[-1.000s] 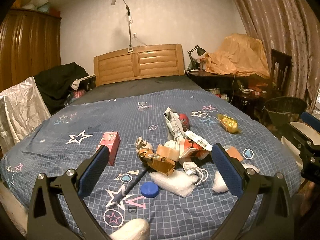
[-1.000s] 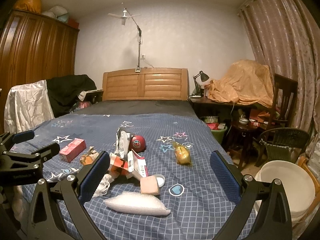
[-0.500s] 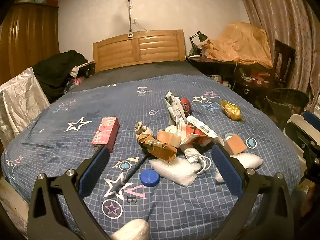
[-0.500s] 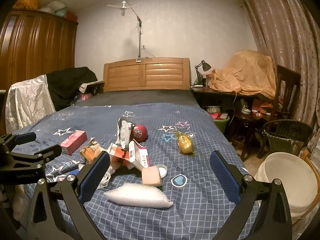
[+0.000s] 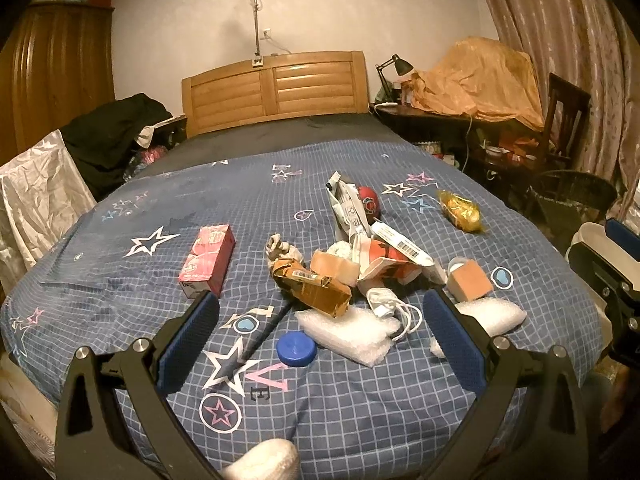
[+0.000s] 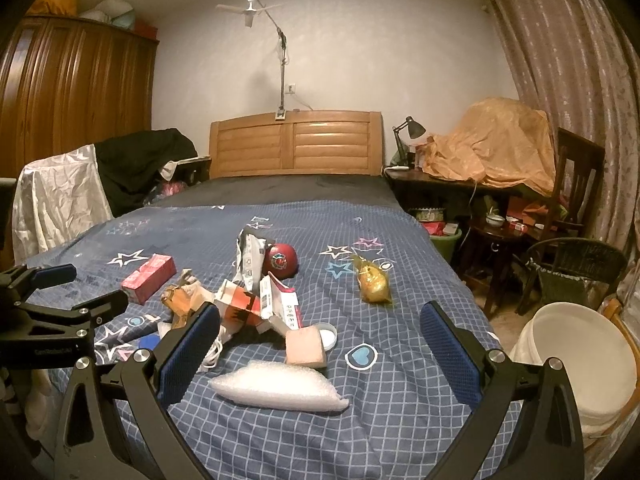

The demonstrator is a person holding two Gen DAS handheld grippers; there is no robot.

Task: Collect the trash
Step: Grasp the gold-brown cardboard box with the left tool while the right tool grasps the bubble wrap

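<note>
Trash lies in a heap on the blue star-print bed: a crushed brown carton, bubble wrap, a blue lid, a pink box, a red ball and a gold wrapper. My left gripper is open and empty, above the bed's near edge, just short of the heap. My right gripper is open and empty, over a bubble-wrap pouch and a pink sponge block. The red ball and gold wrapper lie beyond.
A white bucket stands on the floor right of the bed, with a wicker chair behind it. A cluttered desk is at the right, a wardrobe and draped chairs at the left. The left gripper shows in the right wrist view.
Both grippers have moved forward and tilted down toward the bed, so the trash heap looks closer. Both stay open and empty.
</note>
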